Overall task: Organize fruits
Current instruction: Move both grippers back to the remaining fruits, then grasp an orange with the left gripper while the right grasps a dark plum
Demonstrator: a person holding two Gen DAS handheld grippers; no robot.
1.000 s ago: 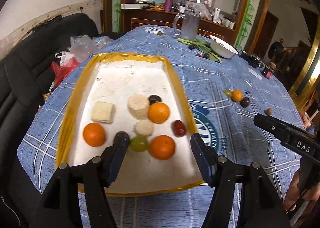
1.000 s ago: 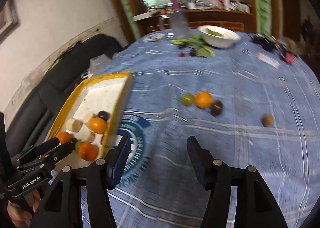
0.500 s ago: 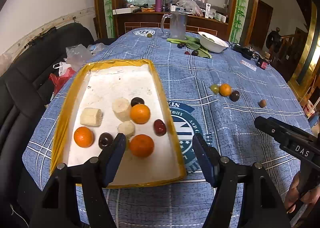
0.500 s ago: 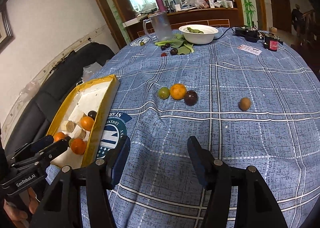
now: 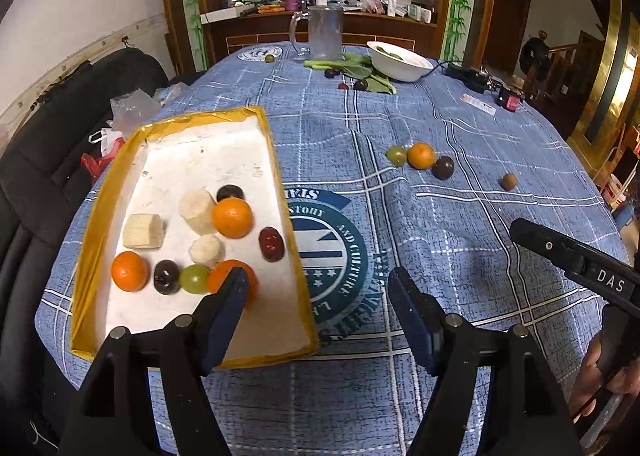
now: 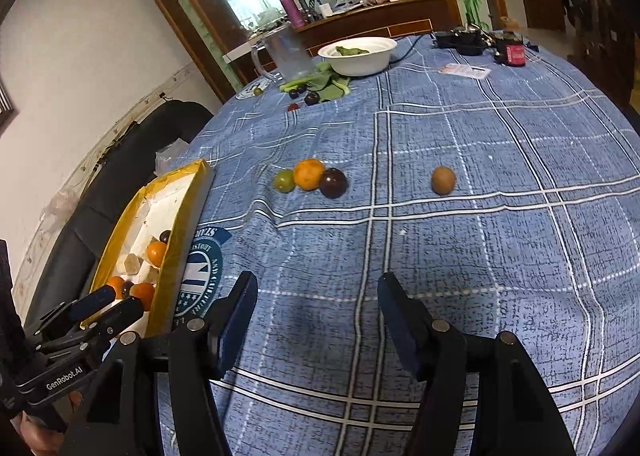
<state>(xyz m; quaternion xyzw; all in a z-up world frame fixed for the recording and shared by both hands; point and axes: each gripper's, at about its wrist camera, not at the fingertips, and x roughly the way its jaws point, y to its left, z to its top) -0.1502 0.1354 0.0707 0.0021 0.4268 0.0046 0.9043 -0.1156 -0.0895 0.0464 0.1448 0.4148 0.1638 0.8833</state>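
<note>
A white tray with a yellow rim (image 5: 208, 151) (image 6: 180, 223) lies at the table's left and holds several fruits: oranges, banana pieces, dark plums, a green grape. My left gripper (image 5: 316, 292) hangs over the tray's near right edge, its jaws opening with nothing between them. On the blue cloth farther out sit a green grape (image 5: 396, 155) (image 6: 284, 180), an orange (image 5: 421, 155) (image 6: 309, 174), a dark plum (image 5: 444, 167) (image 6: 333, 183) and a brown fruit (image 5: 508, 181) (image 6: 443, 180). My right gripper (image 6: 318, 300) hovers over bare cloth short of them, its jaws opening and empty.
At the table's far end stand a clear jug (image 5: 325, 33), a white bowl (image 5: 398, 61) (image 6: 357, 53), green leaves with small dark fruits (image 5: 360, 84), a power strip and a small red box (image 5: 509, 97). A black sofa (image 5: 60, 127) runs along the left.
Both grippers have shifted to the right across the table, so the tray slid leftward in both views. Both pairs of jaws stand slightly wider. The loose fruits lie where they were.
</note>
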